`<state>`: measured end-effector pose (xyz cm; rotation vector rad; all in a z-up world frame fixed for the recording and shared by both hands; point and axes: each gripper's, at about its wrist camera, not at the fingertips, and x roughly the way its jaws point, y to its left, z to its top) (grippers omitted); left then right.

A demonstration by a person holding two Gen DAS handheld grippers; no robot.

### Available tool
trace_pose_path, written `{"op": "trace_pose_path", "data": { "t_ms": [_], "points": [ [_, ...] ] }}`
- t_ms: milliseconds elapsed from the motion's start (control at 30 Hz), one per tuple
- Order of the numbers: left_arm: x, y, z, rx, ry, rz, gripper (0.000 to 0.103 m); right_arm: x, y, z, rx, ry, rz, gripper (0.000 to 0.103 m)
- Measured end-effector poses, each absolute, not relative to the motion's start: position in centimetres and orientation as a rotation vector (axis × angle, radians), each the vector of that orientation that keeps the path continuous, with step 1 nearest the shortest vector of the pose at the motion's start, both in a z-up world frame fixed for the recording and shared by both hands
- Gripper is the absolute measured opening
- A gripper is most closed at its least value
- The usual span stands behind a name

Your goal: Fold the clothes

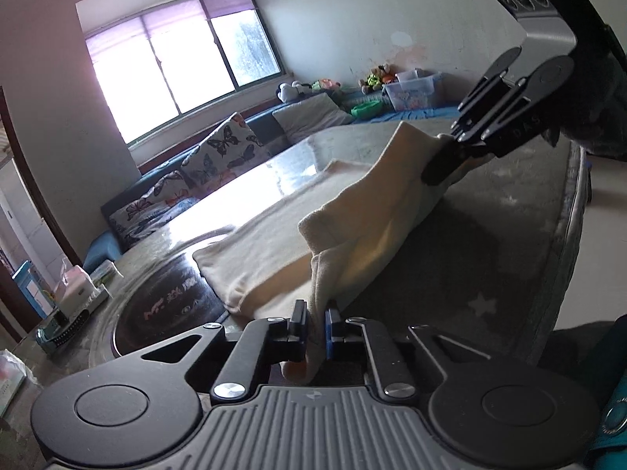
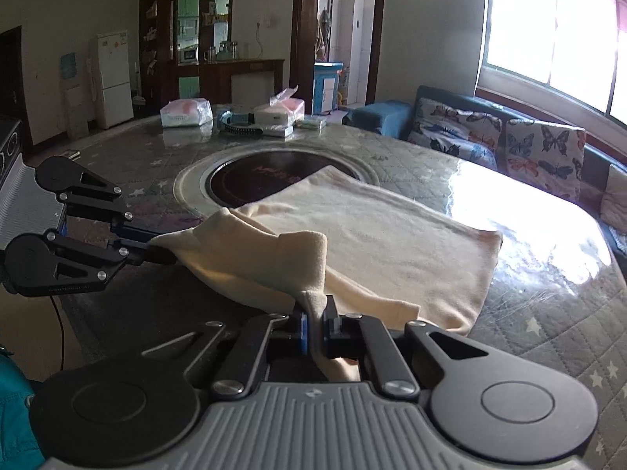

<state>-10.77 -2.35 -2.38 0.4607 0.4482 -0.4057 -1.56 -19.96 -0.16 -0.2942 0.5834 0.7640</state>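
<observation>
A cream garment (image 1: 274, 243) lies spread on the round table, its near edge lifted off the surface. My left gripper (image 1: 315, 327) is shut on one corner of that edge, the cloth pinched between its pads. My right gripper (image 1: 444, 160) shows at the upper right of the left wrist view, shut on the other raised corner. In the right wrist view the cream garment (image 2: 372, 235) stretches away from my right gripper (image 2: 315, 319), which pinches a fold of it. The left gripper (image 2: 156, 244) reaches in from the left and holds the cloth's far corner.
A dark round inset (image 2: 266, 180) sits in the middle of the table (image 2: 548, 337), partly under the garment. Packets and boxes (image 2: 274, 115) stand at the table's far side. A sofa with butterfly cushions (image 2: 509, 141) runs below the window.
</observation>
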Motion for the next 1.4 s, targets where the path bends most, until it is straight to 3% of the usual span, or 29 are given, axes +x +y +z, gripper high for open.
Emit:
{"op": "trace_pose_path", "data": {
  "t_ms": [500,933,1133,1167,1200,1400],
  "points": [
    [-14.9,-1.2,1.4,0.388,0.469,-0.494,0.009,-7.7,-22.4,4.1,-0.303,0.606,0.868,0.005],
    [-1.4,-1.5,1.3,0.297,0.485,-0.295,0.009,2.9,-20.3,5.3,-0.276,0.607,0.785,0.005],
    [5.6,-2.1,-2.2,0.265,0.585,-0.189,0.01,10.1,-18.5,1.8,-0.197,0.673,0.673,0.006],
    [6.3,-2.0,-2.5,0.253,0.593,-0.177,0.01,11.0,-18.3,1.0,-0.176,0.684,0.645,0.007],
    [6.9,-1.9,-2.9,0.241,0.6,-0.165,0.012,11.8,-18.2,0.1,-0.156,0.684,0.607,0.016],
    [8.2,-1.5,-3.2,0.225,0.593,-0.115,0.021,13.0,-19.7,-2.7,-0.063,0.692,0.461,0.02]
  ]
}}
